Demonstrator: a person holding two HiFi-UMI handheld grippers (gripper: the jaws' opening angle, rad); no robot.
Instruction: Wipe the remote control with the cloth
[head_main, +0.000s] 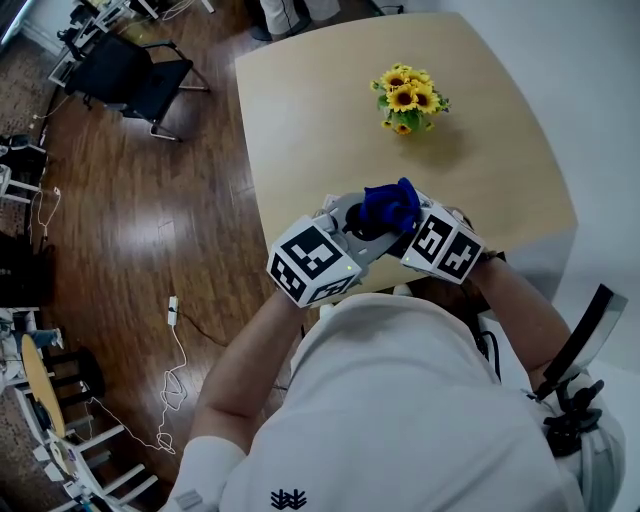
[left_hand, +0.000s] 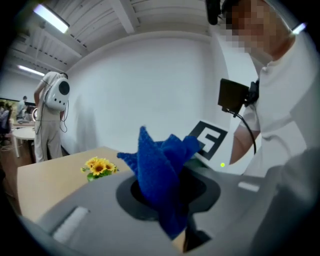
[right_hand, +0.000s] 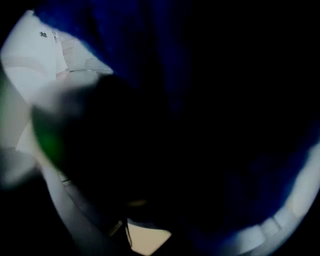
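- Both grippers are up close to the chest at the near edge of the table (head_main: 320, 110), a smooth, pale beige top with rounded corners.
- The cloth (head_main: 392, 203), deep blue and fuzzy, is bunched into soft peaks right where the 2 grippers meet.
- The left gripper (head_main: 358, 222) has its broad grey jaws drawn in tight, and in its own view the cloth (left_hand: 160, 170) rises in a crumpled spike from between them, with 1 fold hanging down towards the camera.
- There's a dark oval hollow at those jaw tips, under the cloth. Whether that is the remote control, I cannot tell.
- The right gripper (head_main: 415, 222) sits just beside the cloth, and its black-and-white marker cube (left_hand: 207, 140) shows right behind the blue folds.
- The right gripper view is almost all black, with blue cloth (right_hand: 100, 30) smothering the top and a sliver of beige below. I cannot tell how its jaws stand.
- Further up the table is a small bunch of yellow sunflowers (head_main: 408, 98) with green leaves, well apart from the grippers.
- The person's white shirt (head_main: 420, 400) fills the foreground, and to the left is a glossy brown plank floor (head_main: 140, 220).
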